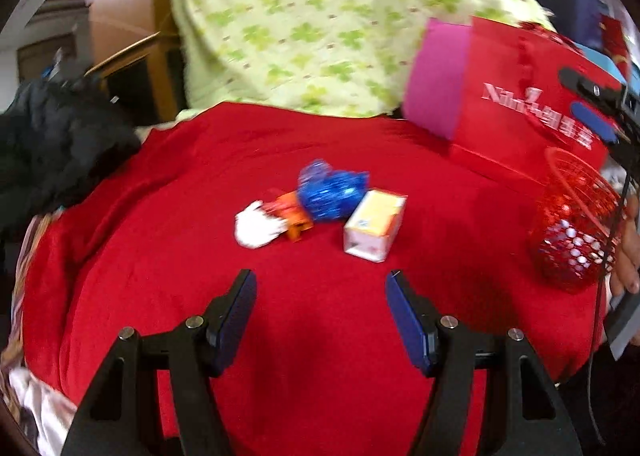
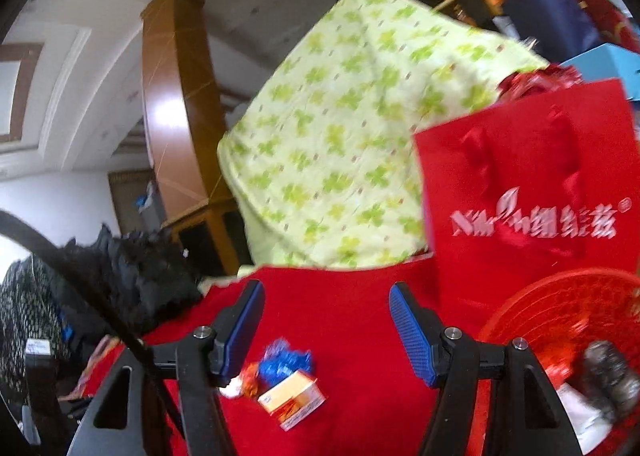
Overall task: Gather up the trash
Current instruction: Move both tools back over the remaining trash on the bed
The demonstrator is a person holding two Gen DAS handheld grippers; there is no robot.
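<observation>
On the red cloth [image 1: 280, 336] covering the table lies a small heap of trash: a crumpled blue foil wrapper [image 1: 330, 191], an orange wrapper [image 1: 290, 215] touching it, a white scrap of paper [image 1: 256, 225] at the outer end, and a small cardboard box [image 1: 374, 225] just beside the foil. The left gripper [image 1: 320, 288] points down toward this heap with its jaws about half open and nothing between them. The right gripper [image 2: 326, 296] is likewise about half open and empty, aimed more level, so the heap sits low between its fingers in that view.

All of this trash looks light. The foil and paper are probably soft and will crush under the pads, so a pinch across the bulk of each wad should hold. The box seems stiffer but thin-walled; it is best taken across its narrow sides, gently.

The left view shows the whole heap and the red mesh basket [image 1: 572, 232] from outside, standing well apart from the trash, with a hand [image 1: 628, 256] at its far edge. The right view looks into the basket [image 2: 560, 308], where some pieces already lie, and faces the red paper bag [image 2: 532, 191] squarely.
</observation>
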